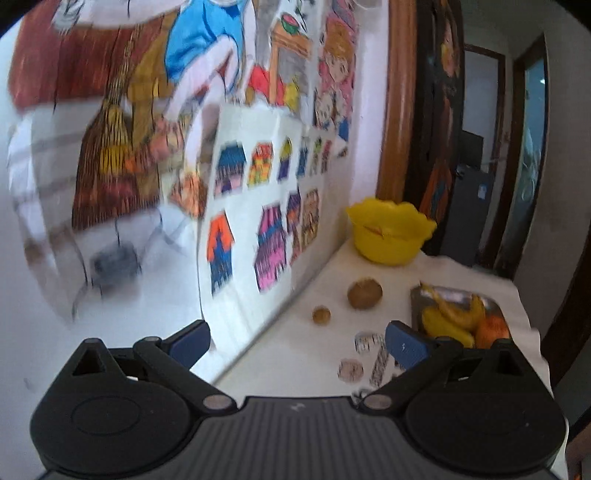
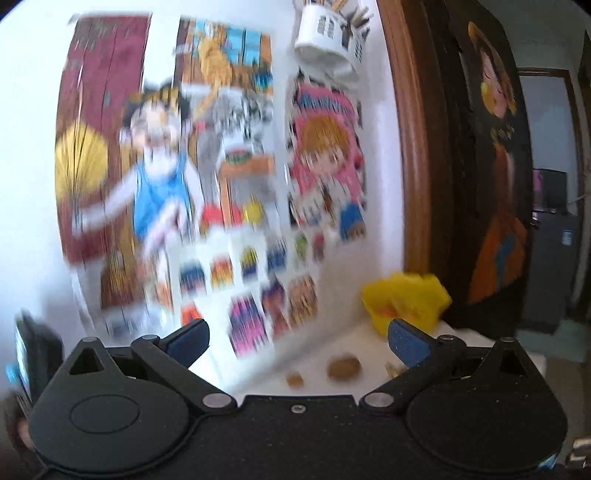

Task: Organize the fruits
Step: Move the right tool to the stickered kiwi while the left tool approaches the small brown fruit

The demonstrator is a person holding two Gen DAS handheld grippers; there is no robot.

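On a white-covered table (image 1: 317, 354) a yellow bowl (image 1: 389, 232) stands at the far end by the wall. In front of it lie a brown kiwi-like fruit (image 1: 364, 293) and a smaller brown fruit (image 1: 321, 315). A grey tray (image 1: 419, 299) to the right holds bananas (image 1: 452, 317) and an orange fruit (image 1: 493, 330). My left gripper (image 1: 297, 343) is open, held above the near end of the table with nothing between its fingers. My right gripper (image 2: 297, 341) is open too and empty; its blurred view shows the yellow bowl (image 2: 406, 301) and the two brown fruits (image 2: 344, 367).
A wall covered with coloured drawings (image 1: 236, 192) runs along the table's left side. A wooden door frame (image 1: 397, 99) and a dark painted panel (image 1: 439, 122) stand behind the bowl. A white holder with pens (image 2: 328, 33) hangs on the wall. Printed patterns (image 1: 369, 354) mark the tablecloth.
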